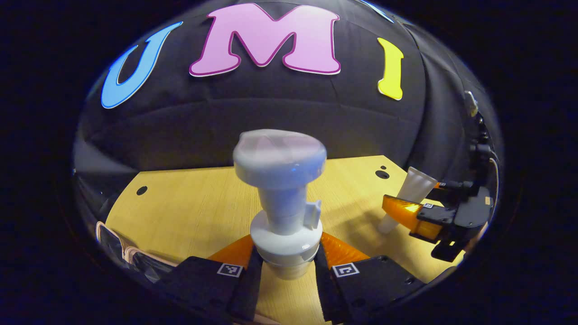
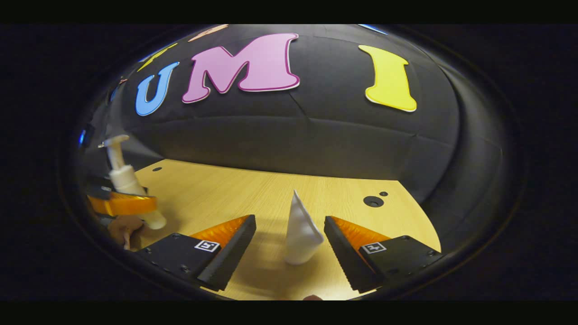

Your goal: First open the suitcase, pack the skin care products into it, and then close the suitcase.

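In the left gripper view we are seeing the left gripper pinching a white pump bottle at its collar, both fingers pressing against it from either side, and the bottle is standing upright above the wooden table. Its broad pump head is blurred, so we cannot make out its details. Low at the left edge of that view, a pale rim of what may be the suitcase is showing, though we cannot tell whether it is open. Farther off to the right, the right gripper is sitting around a white tube that is leaning over the table. In the right gripper view we are looking at that tube standing on its cap between the 2 spread fingers of the right gripper; gaps are showing on both sides, so neither finger is touching it. At the left edge of this view the left gripper is clasping the pump bottle, with part of a hand showing below it.
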The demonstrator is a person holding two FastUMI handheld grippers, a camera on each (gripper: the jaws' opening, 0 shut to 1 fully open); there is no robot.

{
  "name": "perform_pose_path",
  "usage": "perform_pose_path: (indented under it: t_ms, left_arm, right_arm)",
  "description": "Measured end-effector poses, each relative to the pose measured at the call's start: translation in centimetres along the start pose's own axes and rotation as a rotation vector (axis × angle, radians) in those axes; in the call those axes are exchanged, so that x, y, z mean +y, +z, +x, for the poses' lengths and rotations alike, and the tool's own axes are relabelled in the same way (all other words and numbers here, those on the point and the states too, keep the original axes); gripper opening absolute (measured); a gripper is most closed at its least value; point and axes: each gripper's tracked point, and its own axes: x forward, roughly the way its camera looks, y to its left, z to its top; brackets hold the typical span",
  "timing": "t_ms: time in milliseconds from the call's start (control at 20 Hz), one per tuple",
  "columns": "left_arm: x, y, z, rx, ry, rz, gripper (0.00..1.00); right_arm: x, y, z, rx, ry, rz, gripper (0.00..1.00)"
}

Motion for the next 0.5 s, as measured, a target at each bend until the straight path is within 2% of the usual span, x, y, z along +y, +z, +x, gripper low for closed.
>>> perform_pose_path:
  t_ms: [50,100,200,250,300,350,400,500]
  left_arm:
    - [0.3,0.3,-0.9,-0.003,-0.003,-0.003,0.57]
    - [0.5,0.3,-1.7,0.004,-0.004,-0.004,0.57]
    - [0.8,0.1,-3.2,0.019,-0.005,0.003,0.57]
    - [1.1,0.1,-3.7,0.025,-0.003,0.008,0.57]
    - [1.3,0.2,-4.2,0.031,-0.001,0.013,0.57]
    - [1.6,0.1,-4.7,0.038,-0.001,0.013,0.57]
    - [2.0,0.1,-5.4,0.049,0.0,0.005,0.57]
    - [3.2,0.0,-6.7,0.08,0.009,-0.03,0.57]
  right_arm:
    - [0.0,-0.5,0.8,0.01,-0.001,0.013,0.97]
    - [-1.0,-1.5,1.5,0.039,-0.036,0.011,0.74]
    - [-1.2,-0.7,1.8,0.0,-0.04,0.03,0.29]
    - [-1.2,-0.6,1.9,-0.008,-0.045,0.027,0.34]
    - [-1.3,-0.5,1.9,-0.009,-0.05,0.022,0.28]
    - [-1.2,-0.6,1.9,-0.006,-0.047,0.022,0.31]
    - [-1.1,-0.7,1.8,0.0,-0.045,0.017,0.26]
    - [-1.1,-0.7,1.2,0.023,-0.035,0.018,0.28]
